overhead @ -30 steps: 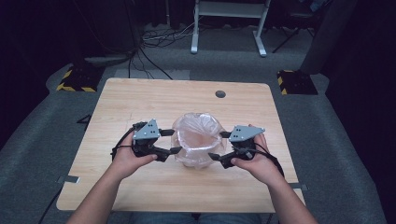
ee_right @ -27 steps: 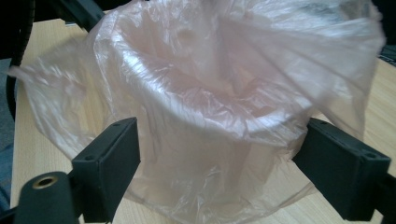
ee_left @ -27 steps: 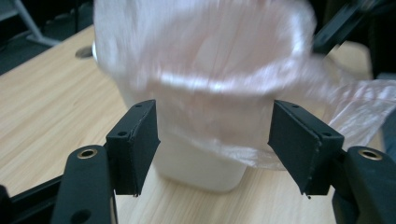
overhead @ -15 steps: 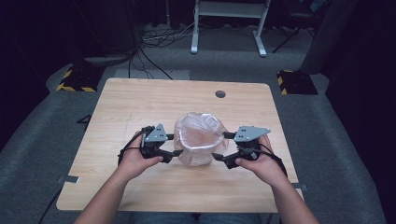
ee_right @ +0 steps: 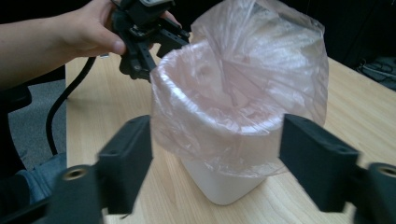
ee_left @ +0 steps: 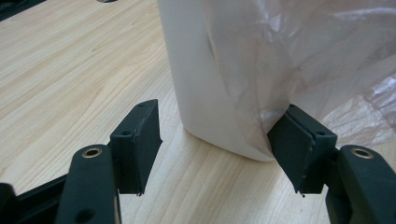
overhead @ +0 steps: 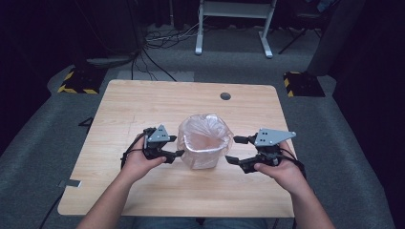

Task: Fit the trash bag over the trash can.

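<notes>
Two hand-held grippers flank the white bin (overhead: 200,160) with its plastic liner (overhead: 205,131) on the counter (overhead: 143,100): left hand-held gripper (overhead: 177,148) apart at the liner's hem; right hand-held gripper (overhead: 235,150) apart, jaws just closing, nothing between.

A thin, crinkled, glossy clear plastic bag (overhead: 205,131) lines a smooth matt white plastic bin (ee_right: 224,184) on a pale wood-grain table (overhead: 143,102).

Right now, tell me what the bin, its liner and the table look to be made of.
Bin: likely plastic, smooth matte white, seamless rounded wall. Liner: thin clear plastic film with a pinkish cast, crinkled and glossy, folded over the rim. Table: pale wood-grain top, satin; whether solid wood or laminate can't be told.
</notes>
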Demonstrator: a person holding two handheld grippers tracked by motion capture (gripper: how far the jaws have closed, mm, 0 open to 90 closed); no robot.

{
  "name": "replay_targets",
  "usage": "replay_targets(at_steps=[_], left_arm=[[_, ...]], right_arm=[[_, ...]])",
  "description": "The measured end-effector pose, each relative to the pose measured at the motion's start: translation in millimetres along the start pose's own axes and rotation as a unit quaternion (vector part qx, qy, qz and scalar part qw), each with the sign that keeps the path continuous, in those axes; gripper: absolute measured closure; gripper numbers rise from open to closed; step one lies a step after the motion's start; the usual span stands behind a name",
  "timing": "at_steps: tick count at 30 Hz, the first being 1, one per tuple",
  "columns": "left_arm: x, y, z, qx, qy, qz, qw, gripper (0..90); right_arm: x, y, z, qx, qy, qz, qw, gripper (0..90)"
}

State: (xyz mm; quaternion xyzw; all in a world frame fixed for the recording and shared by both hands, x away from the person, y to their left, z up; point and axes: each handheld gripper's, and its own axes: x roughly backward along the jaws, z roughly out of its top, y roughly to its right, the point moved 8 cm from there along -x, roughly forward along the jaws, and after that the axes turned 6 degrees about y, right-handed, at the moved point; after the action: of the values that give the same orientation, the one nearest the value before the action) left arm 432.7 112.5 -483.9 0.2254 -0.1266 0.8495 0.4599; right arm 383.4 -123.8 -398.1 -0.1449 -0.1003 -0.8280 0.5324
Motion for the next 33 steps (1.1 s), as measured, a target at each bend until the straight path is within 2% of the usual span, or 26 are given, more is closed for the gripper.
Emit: replay_targets(at_steps=[1, 4, 7, 9, 10, 11, 12, 13, 14, 17, 19, 21, 22, 23, 24, 27, 29, 31, 33], left_arm=[[0.5, -1.0, 0.2, -0.002, 0.000, 0.002, 1.0000, 35.4], [1.6, -2.6, 1.4, -0.001, 0.003, 0.008, 1.0000, 35.4], [2.1, -3.8, 3.1, 0.006, 0.008, 0.014, 0.9999, 35.3], [2.7, -6.3, 4.8, 0.011, 0.011, 0.024, 0.9996, 34.9], [2.9, -6.4, 6.8, 0.019, 0.017, 0.025, 0.9994, 34.7], [4.4, -8.6, 8.9, 0.016, 0.020, 0.034, 0.9991, 34.7], [5.0, -8.6, 10.8, 0.019, 0.023, 0.035, 0.9989, 34.7], [6.2, -10.3, 13.7, 0.018, 0.027, 0.040, 0.9987, 34.7], [6.1, -9.7, 15.9, 0.026, 0.031, 0.039, 0.9984, 34.7], [6.8, -15.3, 21.8, 0.024, 0.034, 0.051, 0.9978, 35.1], [7.3, -16.3, 25.3, 0.034, 0.036, 0.047, 0.9977, 40.1], [8.6, -18.2, 28.8, 0.041, 0.040, 0.050, 0.9971, 43.0], [9.5, -19.2, 30.1, 0.040, 0.041, 0.052, 0.9970, 44.0], [11.2, -19.9, 32.4, 0.040, 0.045, 0.050, 0.9969, 45.6], [11.9, -19.2, 33.6, 0.045, 0.049, 0.047, 0.9967, 47.5], [14.9, -20.9, 36.6, 0.044, 0.055, 0.049, 0.9963, 47.6], [14.5, -23.0, 36.8, 0.046, 0.056, 0.050, 0.9961, 47.6], [12.3, -24.0, 35.9, 0.051, 0.054, 0.048, 0.9961, 49.3], [9.5, -26.3, 34.5, 0.047, 0.049, 0.050, 0.9964, 49.9]], right_arm=[[3.3, -1.7, 3.0, 0.011, 0.003, -0.008, 0.9999, 38.1], [8.4, -11.0, 9.2, 0.015, -0.003, 0.005, 0.9999, 45.7], [13.6, -19.6, 19.6, 0.017, 0.007, 0.019, 0.9996, 50.1], [15.6, -21.2, 25.8, 0.021, 0.012, 0.019, 0.9995, 50.7], [15.2, -19.9, 29.6, 0.030, 0.017, 0.011, 0.9993, 49.7], [13.0, -16.5, 33.7, 0.048, 0.018, -0.003, 0.9987, 46.3], [10.0, -12.8, 36.5, 0.066, 0.018, -0.017, 0.9975, 41.8], [7.1, -10.6, 38.3, 0.077, 0.018, -0.025, 0.9966, 38.5], [1.1, -7.9, 39.8, 0.090, 0.014, -0.030, 0.9954, 35.3], [-17.6, -7.3, 39.4, 0.099, -0.003, -0.020, 0.9949, 33.2], [-28.1, -3.8, 38.5, 0.089, -0.012, -0.022, 0.9958, 40.1], [-37.4, 2.5, 37.2, 0.070, -0.026, -0.021, 0.9970, 57.1], [-42.1, 8.3, 37.0, 0.060, -0.035, -0.023, 0.9973, 69.8], [-44.4, 11.9, 37.5, 0.054, -0.039, -0.023, 0.9975, 75.7], [-47.6, 18.3, 39.5, 0.037, -0.040, -0.023, 0.9983, 82.8], [-52.4, 36.7, 48.3, -0.003, -0.020, -0.036, 0.9992, 89.1], [-55.0, 48.5, 53.2, -0.013, -0.009, -0.045, 0.9989, 89.4], [-59.7, 63.1, 53.3, -0.017, -0.015, -0.059, 0.9980, 89.2], [-65.3, 76.6, 50.9, -0.025, -0.017, -0.063, 0.9975, 88.4]])
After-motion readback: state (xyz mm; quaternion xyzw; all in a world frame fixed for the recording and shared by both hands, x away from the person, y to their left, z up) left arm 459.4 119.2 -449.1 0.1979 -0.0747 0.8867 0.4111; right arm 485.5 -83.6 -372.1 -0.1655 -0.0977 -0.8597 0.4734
